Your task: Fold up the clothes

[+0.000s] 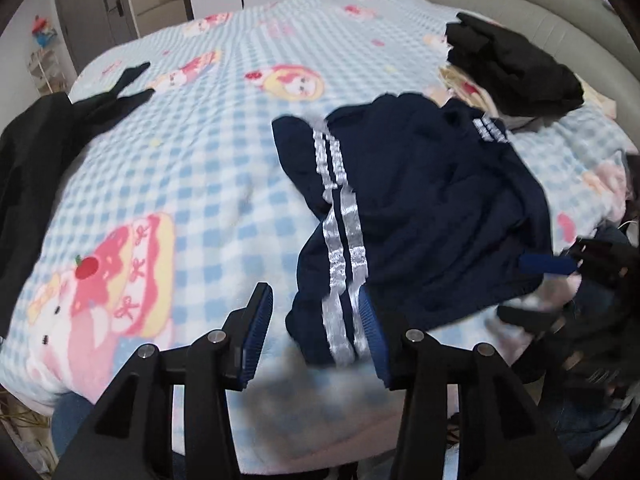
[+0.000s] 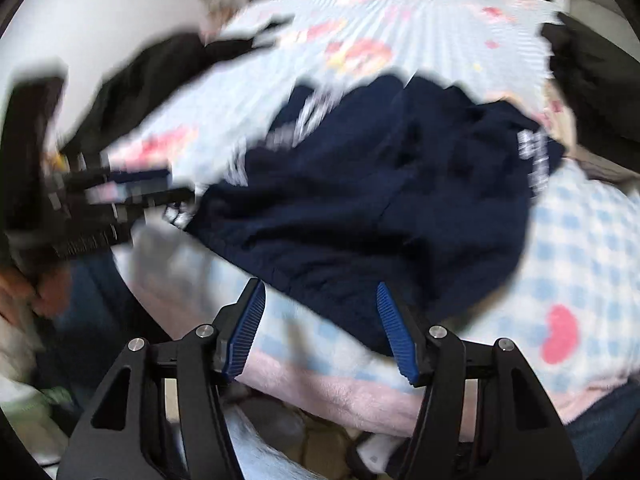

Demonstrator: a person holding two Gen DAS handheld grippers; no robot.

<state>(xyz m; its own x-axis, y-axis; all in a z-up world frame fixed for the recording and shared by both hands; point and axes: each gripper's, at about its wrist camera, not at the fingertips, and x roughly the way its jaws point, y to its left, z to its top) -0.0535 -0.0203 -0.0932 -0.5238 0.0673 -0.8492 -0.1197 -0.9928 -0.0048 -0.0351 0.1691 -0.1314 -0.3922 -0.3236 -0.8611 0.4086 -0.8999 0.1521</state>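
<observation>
I see the navy blue tracksuit garment with silver side stripes (image 1: 420, 208) lying rumpled, not yet squared, on the blue-checked cartoon blanket (image 1: 192, 168) of the bed; my left gripper (image 1: 316, 332) and right gripper (image 2: 320, 320) both hover released, fingers spread, at its near edge

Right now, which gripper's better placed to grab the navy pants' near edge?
Probably the left gripper: its open fingers already straddle the striped hem of the navy pants. The right gripper, also open, sits at the fabric's edge, but its view is motion-blurred, so its position is less settled.
</observation>
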